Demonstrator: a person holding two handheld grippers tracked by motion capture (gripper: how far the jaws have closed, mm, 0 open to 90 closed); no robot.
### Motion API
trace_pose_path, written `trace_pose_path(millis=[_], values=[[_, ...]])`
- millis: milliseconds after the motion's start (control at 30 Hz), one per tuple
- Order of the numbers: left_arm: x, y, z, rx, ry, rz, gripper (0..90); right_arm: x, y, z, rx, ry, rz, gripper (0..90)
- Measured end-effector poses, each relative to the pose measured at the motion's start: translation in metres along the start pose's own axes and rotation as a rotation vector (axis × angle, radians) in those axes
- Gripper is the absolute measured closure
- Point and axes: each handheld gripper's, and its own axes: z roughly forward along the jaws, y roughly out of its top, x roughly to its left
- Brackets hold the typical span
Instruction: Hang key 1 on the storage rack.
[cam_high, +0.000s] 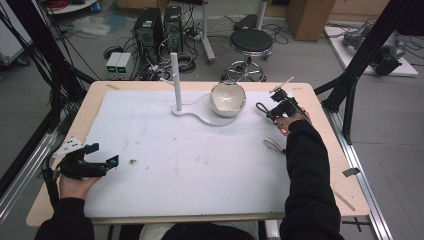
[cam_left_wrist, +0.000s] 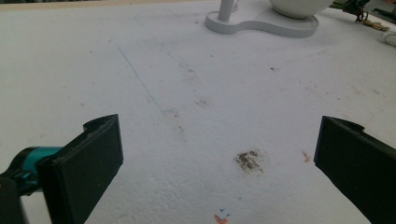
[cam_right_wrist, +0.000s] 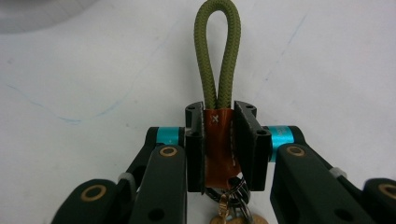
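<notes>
Right gripper (cam_right_wrist: 219, 140) had clamped its jaws on the brown leather tab of an olive-green cord-loop keychain (cam_right_wrist: 217, 70), metal rings hanging below, just right of the white bowl (cam_high: 228, 98) on its white post stand (cam_high: 200, 114). Left gripper (cam_high: 112, 161) sat well left of the bowl, jaws wide apart, holding nothing.

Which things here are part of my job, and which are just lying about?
In the job:
- olive-green cord loop keychain with brown leather tab, clamped in the right gripper
- white stand with upright post, probably the hanging spot

Lying about:
- white bowl
- pale strap loop
- left gripper, open, idle
</notes>
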Motion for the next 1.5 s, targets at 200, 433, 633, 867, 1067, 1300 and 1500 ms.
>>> trace_pose_path(millis=[200,433,633,867,1067,1300,1500], values=[[0.001,0.001,-0.001,-0.008,-0.007,0.0,1.7,0.0,0.0,-0.031,-0.096,0.029,0.046,74.8],[0.0,0.003,0.0,-0.016,-0.011,0.004,1.8,0.01,0.001,-0.057,-0.16,0.038,0.038,74.8],[-0.001,0.004,0.0,-0.03,-0.006,0.009,1.7,0.035,0.011,-0.078,-0.239,0.082,-0.035,74.7],[-0.001,0.004,0.001,-0.028,-0.007,0.009,1.7,0.056,0.025,-0.092,-0.284,0.112,-0.097,74.7],[0.0,0.005,0.001,-0.029,-0.006,0.005,1.7,0.074,0.039,-0.103,-0.316,0.151,-0.134,74.5],[-0.001,0.005,0.002,-0.03,-0.009,0.006,1.7,0.099,0.057,-0.115,-0.34,0.17,-0.169,74.4],[0.0,0.005,0.002,-0.03,-0.01,0.006,1.8,0.116,0.067,-0.118,-0.35,0.186,-0.203,74.3]])
